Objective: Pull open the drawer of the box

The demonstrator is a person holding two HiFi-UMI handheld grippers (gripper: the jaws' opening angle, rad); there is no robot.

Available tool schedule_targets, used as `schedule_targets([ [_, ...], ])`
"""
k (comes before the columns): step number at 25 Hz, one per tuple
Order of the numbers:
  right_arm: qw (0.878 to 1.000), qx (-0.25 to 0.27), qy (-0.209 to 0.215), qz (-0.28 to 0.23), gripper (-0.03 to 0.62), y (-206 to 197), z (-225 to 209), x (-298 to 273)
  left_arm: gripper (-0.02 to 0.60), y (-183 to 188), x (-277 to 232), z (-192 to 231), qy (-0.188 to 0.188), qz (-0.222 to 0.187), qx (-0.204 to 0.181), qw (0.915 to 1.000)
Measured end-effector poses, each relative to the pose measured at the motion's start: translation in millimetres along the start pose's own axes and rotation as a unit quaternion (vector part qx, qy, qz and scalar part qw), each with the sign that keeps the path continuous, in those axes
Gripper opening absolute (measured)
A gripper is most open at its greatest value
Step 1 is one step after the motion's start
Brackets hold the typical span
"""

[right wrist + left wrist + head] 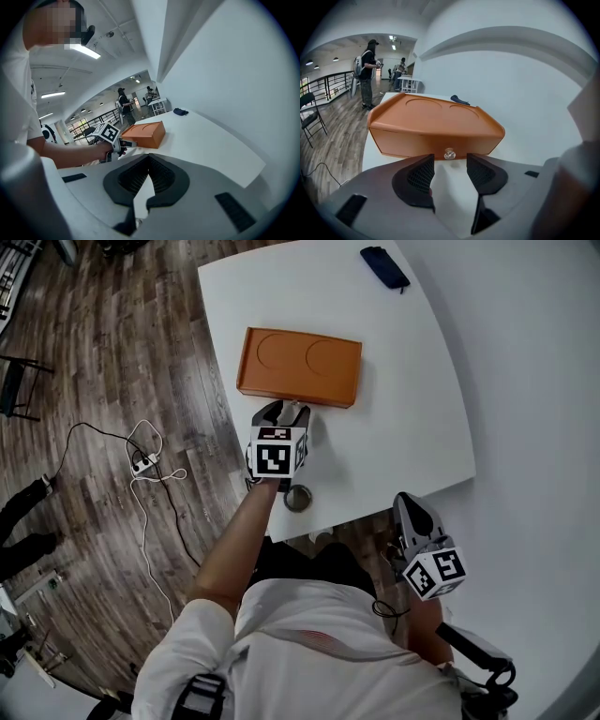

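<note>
The left tongs (450, 164) stand spread and empty, just short of the small knob (449, 153) on the orange box (300, 367), which sits near the tabletop's (403, 418) left edge. An off-centre pinch could slip off the knob, or the pull could drag the whole box. The right tongs (149, 164), clenched on nothing off the near edge, brace nothing.

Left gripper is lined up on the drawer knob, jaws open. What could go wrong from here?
1. The knob is small and sits just past the tips of the left gripper; closing from here could miss it or slip off.
2. Nothing braces the orange box: the right gripper is shut and held well away from it, so a pull may drag the whole box across the table.
</note>
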State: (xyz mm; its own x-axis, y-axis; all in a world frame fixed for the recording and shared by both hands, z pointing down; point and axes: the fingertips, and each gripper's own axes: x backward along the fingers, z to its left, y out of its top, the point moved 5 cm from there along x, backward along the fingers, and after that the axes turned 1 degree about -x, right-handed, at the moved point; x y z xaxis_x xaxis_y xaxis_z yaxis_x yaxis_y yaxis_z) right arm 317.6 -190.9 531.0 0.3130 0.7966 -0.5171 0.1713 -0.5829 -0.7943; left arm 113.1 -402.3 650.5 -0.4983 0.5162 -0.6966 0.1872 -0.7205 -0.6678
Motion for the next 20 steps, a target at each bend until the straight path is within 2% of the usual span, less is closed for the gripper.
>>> schedule_targets([
  [4, 1.000, -0.002, -0.002, 0.001, 0.003, -0.9, -5.7, -1.4, 0.213, -1.6, -8.1, 1.9, 0.007, 0.006, 0.014, 0.9999],
  [9, 1.000, -0.007, -0.002, 0.005, 0.003, -7.8, -3.3, 1.1, 0.115, 2.1, -8.1, 2.3, 0.016, 0.002, 0.010, 0.9998],
  [13, 1.000, -0.009, -0.002, 0.007, 0.003, -7.6, -1.4, 1.0, 0.083, 3.6, -9.3, 0.7, 0.013, 0.003, 0.012, 0.9998],
  [20, 1.000, -0.011, 0.000, 0.004, 0.003, -9.2, -0.4, 2.9, 0.080, 3.1, -7.1, -1.8, 0.011, 0.007, 0.005, 0.9999],
])
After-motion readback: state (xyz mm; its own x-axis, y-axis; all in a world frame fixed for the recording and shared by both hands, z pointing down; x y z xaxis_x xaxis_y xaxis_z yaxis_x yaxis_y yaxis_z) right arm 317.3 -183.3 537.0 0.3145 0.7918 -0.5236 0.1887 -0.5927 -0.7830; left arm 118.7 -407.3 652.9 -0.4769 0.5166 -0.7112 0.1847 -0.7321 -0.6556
